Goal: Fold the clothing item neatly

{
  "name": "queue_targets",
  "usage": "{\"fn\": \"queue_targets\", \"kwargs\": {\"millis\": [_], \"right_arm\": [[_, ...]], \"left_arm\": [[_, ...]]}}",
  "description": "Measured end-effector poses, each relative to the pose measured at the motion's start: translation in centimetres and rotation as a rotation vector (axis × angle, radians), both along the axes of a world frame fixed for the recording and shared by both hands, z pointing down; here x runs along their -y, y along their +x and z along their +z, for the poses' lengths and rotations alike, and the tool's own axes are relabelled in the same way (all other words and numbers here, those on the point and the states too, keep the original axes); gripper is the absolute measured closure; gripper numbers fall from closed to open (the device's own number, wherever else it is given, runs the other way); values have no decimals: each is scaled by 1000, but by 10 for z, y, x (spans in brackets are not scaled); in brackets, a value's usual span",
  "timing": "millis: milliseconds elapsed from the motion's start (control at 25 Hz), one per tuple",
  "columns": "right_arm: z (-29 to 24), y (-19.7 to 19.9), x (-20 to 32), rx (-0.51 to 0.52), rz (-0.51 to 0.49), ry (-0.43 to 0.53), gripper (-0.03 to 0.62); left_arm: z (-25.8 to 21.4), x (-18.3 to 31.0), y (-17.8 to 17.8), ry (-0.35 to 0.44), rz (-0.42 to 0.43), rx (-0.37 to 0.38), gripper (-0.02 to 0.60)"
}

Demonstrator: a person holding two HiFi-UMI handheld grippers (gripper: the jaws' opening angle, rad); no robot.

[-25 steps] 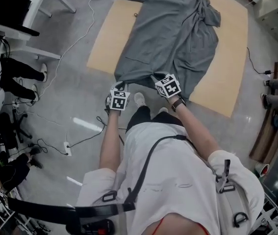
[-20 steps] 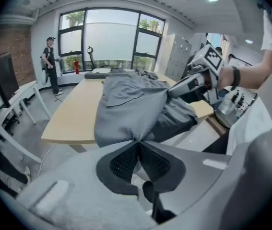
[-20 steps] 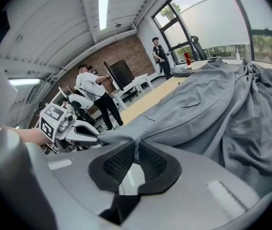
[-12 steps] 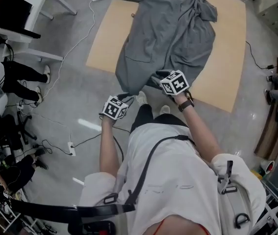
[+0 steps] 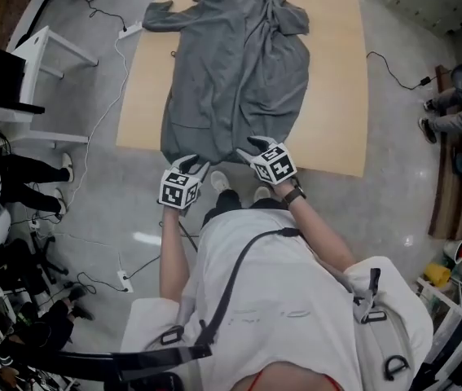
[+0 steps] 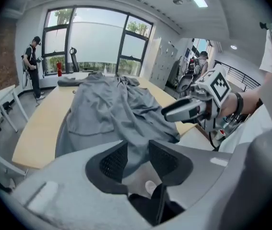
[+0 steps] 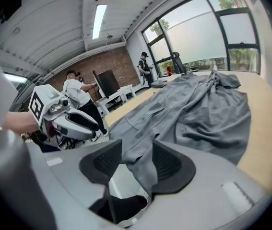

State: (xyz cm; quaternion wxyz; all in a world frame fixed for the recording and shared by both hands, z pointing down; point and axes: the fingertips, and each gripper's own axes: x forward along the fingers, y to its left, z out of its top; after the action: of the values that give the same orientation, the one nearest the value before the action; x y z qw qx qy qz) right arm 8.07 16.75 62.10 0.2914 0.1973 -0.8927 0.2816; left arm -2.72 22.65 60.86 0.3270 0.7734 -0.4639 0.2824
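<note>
Jaws have just been opening on both: left gripper [image 5: 191, 164] and right gripper [image 5: 252, 146] stand half-wide, hem loose between, unpinched. Grey robe [image 5: 235, 72] lies lengthwise on table [image 5: 336, 96], hem at near edge. Straightening tug seems finished; folding not begun.

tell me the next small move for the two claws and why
Probably draw both back clear of the hem. The left claw and right claw have just been opening, with the near edge of the grey garment loose between their pads, unpinched, and it lies spread on the table.
</note>
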Motion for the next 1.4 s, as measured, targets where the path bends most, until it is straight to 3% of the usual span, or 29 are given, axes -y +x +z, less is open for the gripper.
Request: {"fn": "queue_targets", "kwargs": {"millis": [200,400,760,840,920,960,1000,1040,1160,1200,1240,1400], "right_arm": [[-22,52,35,61,156,29,408],[-18,78,49,89,260,0,425],[29,8,116,-13,318,-5,404],[47,-7,131,-65,370,-10,371],[66,-17,142,-130,450,-28,281],[75,-19,145,-162,496,-37,278],[82,-19,147,-193,537,-35,284],[86,-17,152,-223,567,-16,331],[89,-10,160,-280,587,29,394],[86,-9,157,-269,592,17,467],[81,-11,151,-241,595,-2,495],[40,-10,135,-146,565,-1,542]], "left_arm": [[-38,84,27,109,-4,-8,436],[-53,163,49,135,56,-1,436],[-46,319,61,131,214,2,436],[-38,342,67,120,271,2,436],[-31,360,72,107,330,-6,436],[-27,367,73,98,357,-11,436],[-23,375,72,92,378,-16,436],[-19,384,71,90,393,-21,436],[-5,419,72,94,427,-35,437],[0,429,72,90,433,-42,437],[5,436,70,84,430,-49,437],[13,459,73,77,399,-103,437]]}}
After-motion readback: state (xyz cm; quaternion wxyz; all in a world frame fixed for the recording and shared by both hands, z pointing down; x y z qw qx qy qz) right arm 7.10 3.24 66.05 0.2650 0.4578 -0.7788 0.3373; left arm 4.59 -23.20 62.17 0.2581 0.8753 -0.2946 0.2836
